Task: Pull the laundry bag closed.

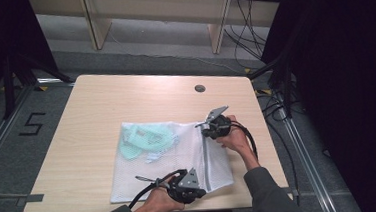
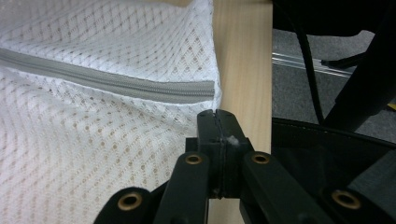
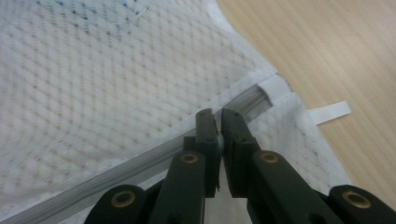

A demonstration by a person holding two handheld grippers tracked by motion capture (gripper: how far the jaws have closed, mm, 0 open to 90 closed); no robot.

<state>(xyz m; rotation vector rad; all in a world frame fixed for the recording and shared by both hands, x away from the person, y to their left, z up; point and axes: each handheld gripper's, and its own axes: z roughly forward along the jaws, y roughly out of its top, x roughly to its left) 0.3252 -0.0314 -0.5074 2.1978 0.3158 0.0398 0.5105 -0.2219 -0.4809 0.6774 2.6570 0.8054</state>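
A white mesh laundry bag (image 1: 169,160) is seen lying flat on the light wooden table (image 1: 88,143), in the lower middle of the high view, its near edge close to the table's front edge. Through the mesh, at the bag's upper left, a pale green garment (image 1: 143,139) is visible. A grey zipper (image 1: 207,160) is run along the right part of the bag, from its far right corner down towards the near edge.

The left gripper (image 1: 199,191) is held at the bottom centre of the high view, at the near end of the zipper. In the left gripper view its jaws are seen pressed fully together (image 2: 217,122) just beside the bag's corner, at the closed end of the zipper (image 2: 140,86); a small scrap of white is caught at the seam between them, but whether the mesh itself is pinched cannot be told.

The right gripper (image 1: 203,130) is held at the bag's far right corner, right of centre in the high view. In the right gripper view its jaws are nearly closed (image 3: 218,122), a narrow slit left between them, over the zipper's end (image 3: 252,100). Whether the pull is clasped cannot be told. A white tab (image 3: 329,113) is seen lying on the wood at the right.
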